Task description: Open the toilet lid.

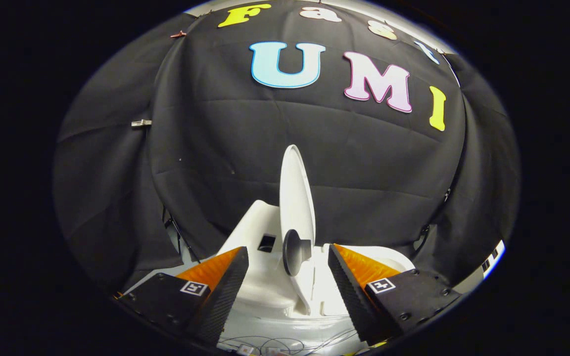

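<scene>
The white toilet lid (296, 193) stands raised, nearly upright, and I see it almost edge-on. A dark round knob (296, 253) sticks out of the lid's lower part. My gripper (287, 248) is open, and the knob sits in the gap between the two fingertips without touching either. The white toilet body (258, 220) rises behind the left finger. The rim of the seat (389, 258) shows beyond the right finger.
Black cloth walls close in behind and on both sides of the toilet. A small dark square recess (266, 242) is in the toilet body left of the knob. Thin wires (285, 342) lie on the white surface below the fingers.
</scene>
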Demonstrator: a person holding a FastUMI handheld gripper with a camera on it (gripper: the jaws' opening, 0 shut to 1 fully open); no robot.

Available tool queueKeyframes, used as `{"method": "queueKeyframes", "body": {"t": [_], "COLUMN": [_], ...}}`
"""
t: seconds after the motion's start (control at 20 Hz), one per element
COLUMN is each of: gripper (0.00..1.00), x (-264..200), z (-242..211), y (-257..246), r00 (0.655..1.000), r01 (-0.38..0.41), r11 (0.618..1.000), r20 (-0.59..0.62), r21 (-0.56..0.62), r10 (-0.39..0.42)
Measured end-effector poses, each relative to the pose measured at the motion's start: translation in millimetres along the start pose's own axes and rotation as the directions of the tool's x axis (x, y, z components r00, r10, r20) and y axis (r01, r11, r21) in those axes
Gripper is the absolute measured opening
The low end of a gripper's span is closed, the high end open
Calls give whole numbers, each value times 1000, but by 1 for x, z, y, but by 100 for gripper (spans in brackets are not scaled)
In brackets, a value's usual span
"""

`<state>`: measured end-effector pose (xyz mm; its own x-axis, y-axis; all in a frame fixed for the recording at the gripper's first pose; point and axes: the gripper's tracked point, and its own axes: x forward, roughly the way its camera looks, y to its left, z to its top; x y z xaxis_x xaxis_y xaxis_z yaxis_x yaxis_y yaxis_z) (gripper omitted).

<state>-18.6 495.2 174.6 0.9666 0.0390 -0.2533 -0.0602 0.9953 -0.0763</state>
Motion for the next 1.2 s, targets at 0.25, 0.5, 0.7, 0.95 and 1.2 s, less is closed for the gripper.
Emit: {"method": "queueKeyframes", "body": {"t": [0.25,0.5,0.7,0.95,1.2], "gripper": [99,99,99,99,99], "x": [-6,-23,-36,-49,-56], "z": [3,17,26,42,52], "y": [1,-1,-9,-34,-91], "r00": [999,994,989,980,977], "r01": [-36,-95,-131,-165,-159], "r11": [999,995,991,986,986], "r20": [6,53,73,119,154], "r21": [15,27,34,36,46], "r10": [36,93,129,159,150]}}
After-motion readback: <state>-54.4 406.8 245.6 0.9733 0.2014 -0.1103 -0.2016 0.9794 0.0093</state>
